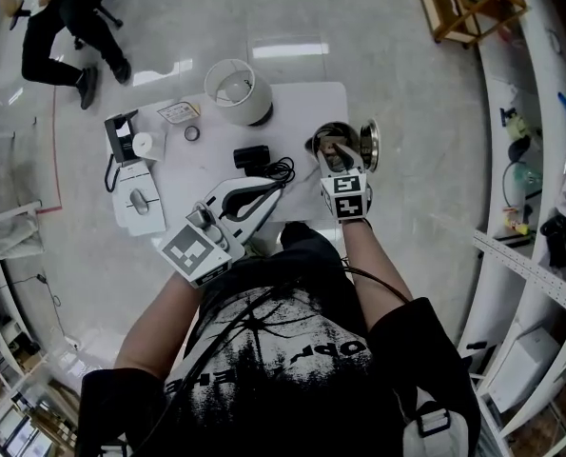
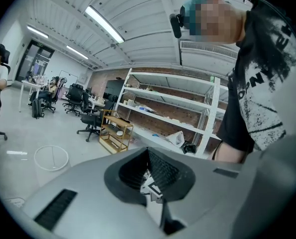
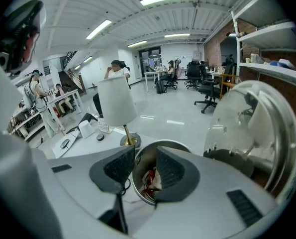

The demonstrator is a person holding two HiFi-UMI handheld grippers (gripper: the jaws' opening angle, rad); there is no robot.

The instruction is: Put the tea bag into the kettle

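Observation:
A steel kettle [image 1: 317, 139] stands at the right edge of the white table [image 1: 306, 98] with its glass lid [image 1: 369, 146] flipped open. In the right gripper view a red and white tea bag [image 3: 150, 179] lies inside the kettle [image 3: 180, 144], and the lid [image 3: 252, 128] stands up on the right. My right gripper [image 1: 335, 152] [image 3: 145, 166] hovers over the kettle's mouth, open, and its pads touch nothing. My left gripper [image 1: 279, 188] [image 2: 148, 153] is held up near my chest, left of the kettle, shut and empty. It is aimed at the shelves.
A white table lamp [image 1: 237, 91] [image 3: 117, 101] stands at the table's back. A black adapter with its cable [image 1: 254, 157] lies left of the kettle. A tape roll [image 1: 192, 133], a card [image 1: 178, 112] and a mouse [image 1: 140, 198] lie further left. Shelving [image 1: 539, 160] lines the right side.

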